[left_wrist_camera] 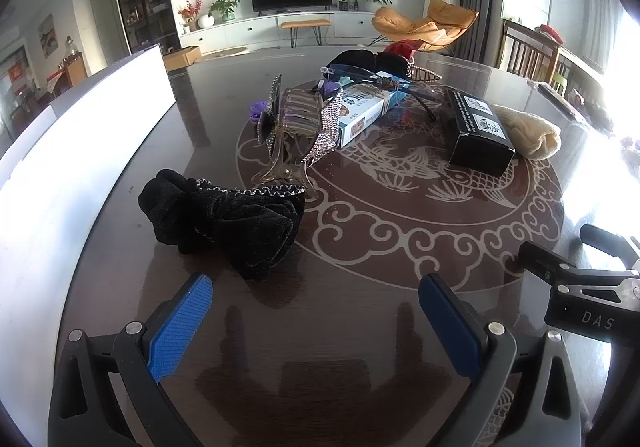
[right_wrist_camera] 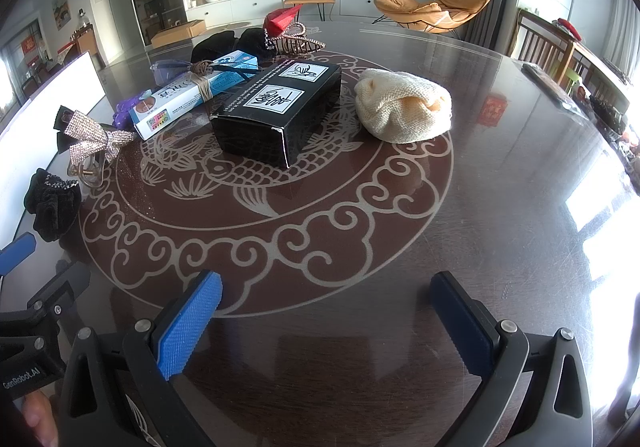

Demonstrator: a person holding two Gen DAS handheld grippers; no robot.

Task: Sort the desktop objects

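Left wrist view: the left gripper (left_wrist_camera: 316, 311) has its ribbed blue pads spread wide with nothing between them, low over the glossy dark table (left_wrist_camera: 400, 327). Just ahead of its left finger lies a black velvet scrunchie (left_wrist_camera: 224, 223), soft and bunched, edged with a glittering trim. Beyond it a clear amber claw clip (left_wrist_camera: 288, 143) carrying a rhinestone bow leans against a long blue-and-white carton (left_wrist_camera: 368, 115), with glasses (left_wrist_camera: 360, 75) lying over that carton. A white board (left_wrist_camera: 80, 151) runs along the table's left side.

In the right wrist view, the right gripper (right_wrist_camera: 326, 321) is likewise wide open and empty above the pale scrollwork and fish inlay. Farther out stand a black rectangular box (right_wrist_camera: 276, 111) with white labels and, just beside it, a cream knitted cloth (right_wrist_camera: 402, 111), rumpled into a mound.
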